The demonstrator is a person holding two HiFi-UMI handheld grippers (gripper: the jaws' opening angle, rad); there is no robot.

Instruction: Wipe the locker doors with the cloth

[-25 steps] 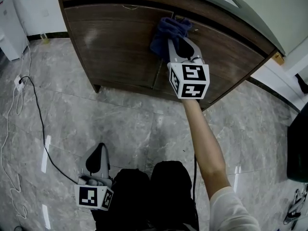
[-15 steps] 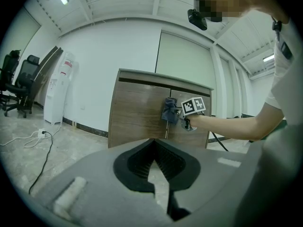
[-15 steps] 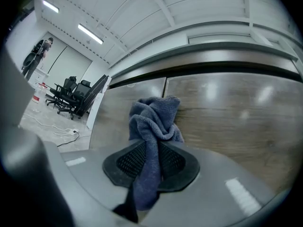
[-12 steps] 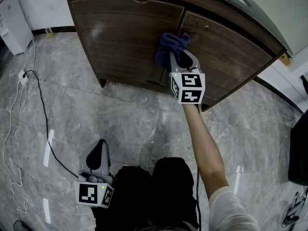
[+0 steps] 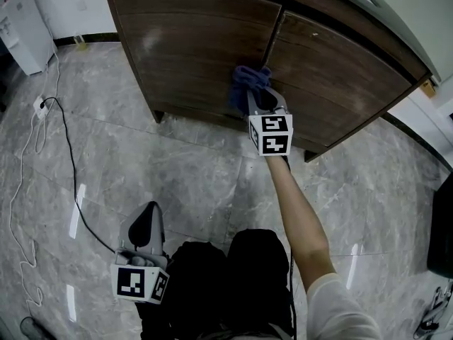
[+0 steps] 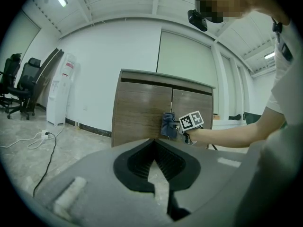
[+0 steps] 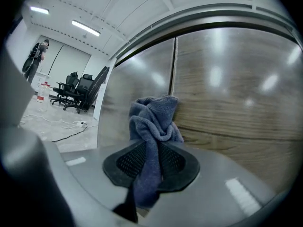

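Jaws, right gripper: clamped on cloth, bunched against doors at their centre seam, low down. Left gripper: closed, empty, well apart. Wiping judged under way; share finished not discernible.

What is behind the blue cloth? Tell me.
The wooden locker doors, at the seam between them. The patch of door and seam directly under the cloth is hidden.

An office. Swivel chairs stand by white walls under strip lights. A wooden locker sits on grey tiles.
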